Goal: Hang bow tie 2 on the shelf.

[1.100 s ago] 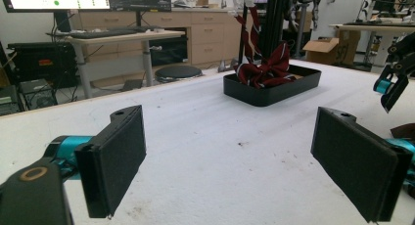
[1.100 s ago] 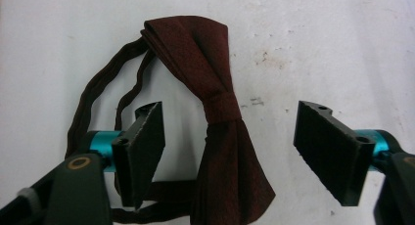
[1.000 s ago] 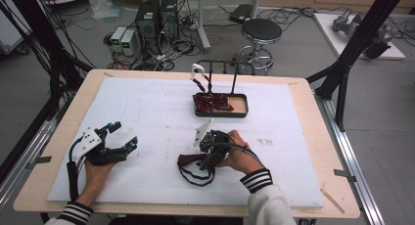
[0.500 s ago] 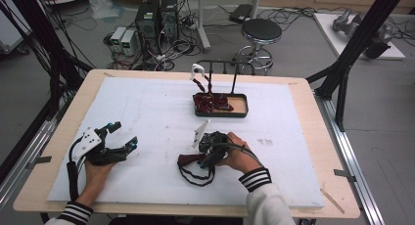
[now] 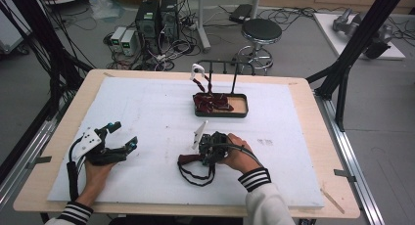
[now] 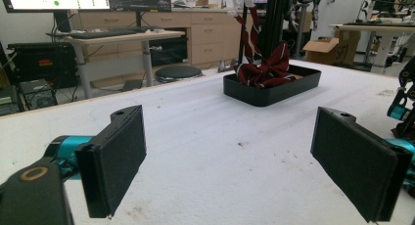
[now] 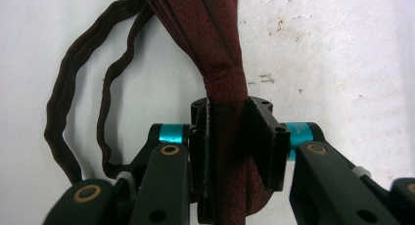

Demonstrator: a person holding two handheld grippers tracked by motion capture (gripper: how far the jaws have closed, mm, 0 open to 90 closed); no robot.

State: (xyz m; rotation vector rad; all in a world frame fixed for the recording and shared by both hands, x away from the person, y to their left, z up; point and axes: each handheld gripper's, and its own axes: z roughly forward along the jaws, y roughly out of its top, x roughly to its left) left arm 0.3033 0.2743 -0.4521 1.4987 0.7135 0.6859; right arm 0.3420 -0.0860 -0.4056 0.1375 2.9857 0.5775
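The right tool (image 7: 229, 137) has its jaws clamped on a dark red bow tie (image 7: 215, 49) just below the knot, pinning it flat on the counter (image 5: 147, 117), well in front of the black tray (image 5: 243, 107), probably for a firm lift. The left tool (image 6: 230, 166) rests wide open and holds nothing, far left of the tray. Nothing has moved since the earlier frames.

Wood table (image 5: 303, 95) w/ white sheet (image 5: 147, 112); on it black tray (image 5: 240, 110), dark-red bow tie (image 5: 188, 159).
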